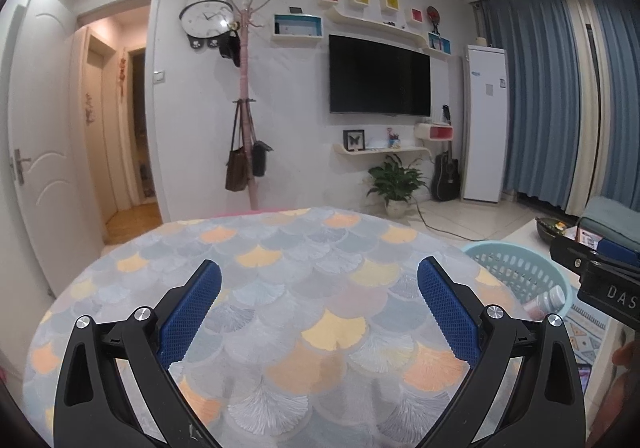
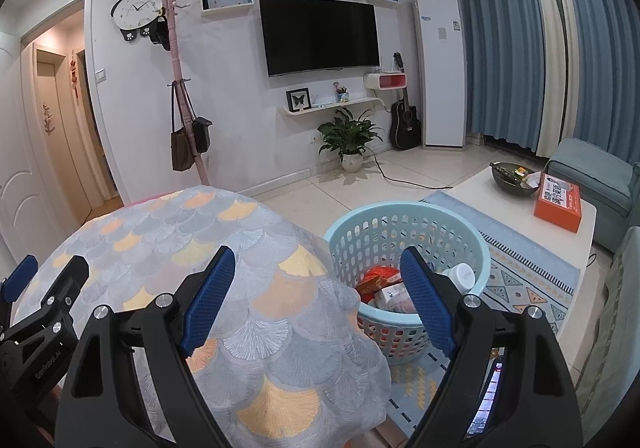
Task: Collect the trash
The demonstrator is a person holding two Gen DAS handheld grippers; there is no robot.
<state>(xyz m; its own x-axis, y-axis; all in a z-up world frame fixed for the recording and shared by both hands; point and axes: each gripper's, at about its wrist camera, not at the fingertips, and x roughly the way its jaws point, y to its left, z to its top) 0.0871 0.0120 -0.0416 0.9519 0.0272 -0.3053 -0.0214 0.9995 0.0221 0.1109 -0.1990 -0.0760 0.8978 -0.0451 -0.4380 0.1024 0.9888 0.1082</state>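
Note:
A light blue perforated basket (image 2: pixel 404 216) stands on the floor to the right of a round table with a fan-pattern cloth (image 2: pixel 208 248). It holds trash: a red wrapper (image 2: pixel 376 277), a small box (image 2: pixel 390 294) and a white bottle (image 2: pixel 460 276). My right gripper (image 2: pixel 318 298) is open and empty, above the table's right edge and the basket. My left gripper (image 1: pixel 320 302) is open and empty over the tablecloth (image 1: pixel 280 288). The basket (image 1: pixel 516 268) shows at the right of the left wrist view, with a bottle (image 1: pixel 548 300) inside.
A white coffee table (image 2: pixel 508 204) at the right carries a dark bowl (image 2: pixel 514 176) and an orange box (image 2: pixel 558 204). A blue sofa (image 2: pixel 596 176) stands behind it. A patterned rug (image 2: pixel 520 280) lies under the basket. A potted plant (image 2: pixel 350 140), guitar and coat rack line the far wall.

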